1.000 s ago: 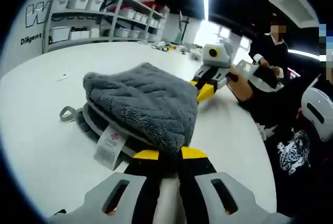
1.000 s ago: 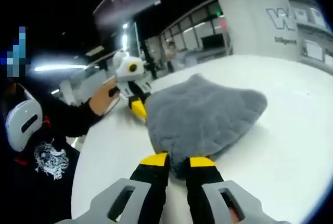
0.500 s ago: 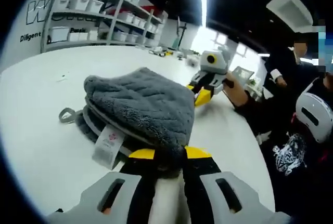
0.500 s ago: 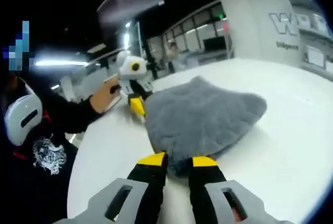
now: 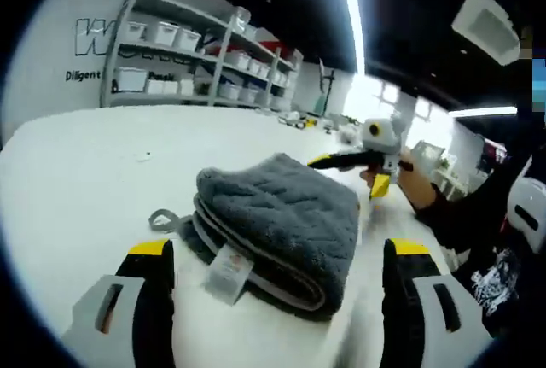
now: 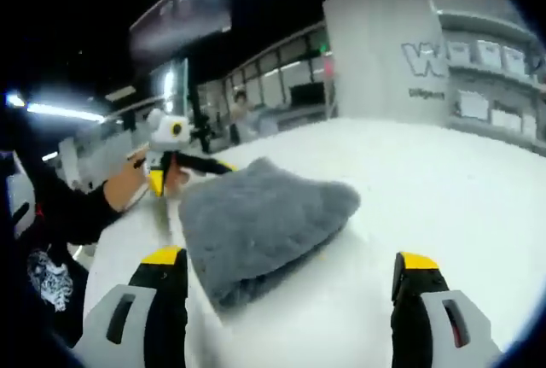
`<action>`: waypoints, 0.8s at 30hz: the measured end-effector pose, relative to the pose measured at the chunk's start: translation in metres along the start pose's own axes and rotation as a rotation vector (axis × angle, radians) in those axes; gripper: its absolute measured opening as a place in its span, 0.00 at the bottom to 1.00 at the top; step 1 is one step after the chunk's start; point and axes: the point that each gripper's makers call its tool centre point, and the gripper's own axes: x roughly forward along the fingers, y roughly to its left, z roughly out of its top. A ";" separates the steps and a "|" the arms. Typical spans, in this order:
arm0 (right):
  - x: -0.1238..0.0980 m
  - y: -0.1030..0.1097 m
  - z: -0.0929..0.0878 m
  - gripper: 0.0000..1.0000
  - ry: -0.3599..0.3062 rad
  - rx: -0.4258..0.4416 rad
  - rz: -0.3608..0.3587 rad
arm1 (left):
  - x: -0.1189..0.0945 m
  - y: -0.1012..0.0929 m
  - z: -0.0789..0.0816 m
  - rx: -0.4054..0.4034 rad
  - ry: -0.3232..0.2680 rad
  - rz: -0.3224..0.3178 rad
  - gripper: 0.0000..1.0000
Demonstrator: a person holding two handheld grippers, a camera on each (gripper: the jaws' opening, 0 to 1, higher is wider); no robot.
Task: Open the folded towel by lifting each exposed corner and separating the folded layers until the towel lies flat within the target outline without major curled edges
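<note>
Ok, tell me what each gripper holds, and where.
Nothing. Both the left gripper and the right gripper stand open, jaws wide apart, clear of the folded towel.

White worktop point(image 5: 77, 189), smooth, wide. One grey folded towel point(image 5: 286, 214) lies directly on it, layers stacked, white label point(image 5: 223, 267) and small loop point(image 5: 165, 219) at the near edge, resting on the worktop.

Both views low over table point(image 5: 60, 180), facing towel point(image 5: 286, 219) from opposite sides.
</note>
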 end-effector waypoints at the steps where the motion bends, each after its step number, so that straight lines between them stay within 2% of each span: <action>1: -0.002 0.000 0.005 1.00 -0.027 0.013 0.012 | -0.002 0.000 0.004 -0.038 -0.017 -0.021 1.00; 3: -0.005 0.000 0.011 1.00 -0.062 0.064 0.019 | -0.005 -0.001 0.007 -0.096 -0.030 -0.051 1.00; 6: -0.007 0.001 0.013 1.00 -0.071 0.063 0.019 | -0.006 0.000 0.011 -0.106 -0.038 -0.061 1.00; 9: -0.005 0.006 0.009 1.00 -0.058 0.071 0.035 | -0.007 -0.009 0.013 -0.137 -0.039 -0.118 0.95; 10: -0.005 0.007 0.008 1.00 -0.058 0.072 0.038 | -0.007 -0.011 0.013 -0.137 -0.035 -0.126 0.92; 13: -0.002 0.009 0.007 1.00 -0.059 0.090 0.057 | -0.006 -0.011 0.012 -0.125 -0.023 -0.127 0.92; 16: 0.002 0.012 0.006 0.99 -0.034 0.132 0.107 | -0.003 -0.013 0.017 -0.196 -0.024 -0.173 0.90; 19: 0.005 0.006 0.021 0.93 -0.040 0.153 0.113 | 0.002 -0.002 0.024 -0.221 -0.027 -0.165 0.90; 21: 0.008 0.001 0.030 0.95 -0.042 0.129 0.085 | 0.006 0.004 0.022 -0.161 0.013 -0.144 0.94; 24: 0.011 0.002 0.037 0.94 -0.027 0.092 0.085 | 0.013 0.008 0.028 -0.183 0.020 -0.156 0.93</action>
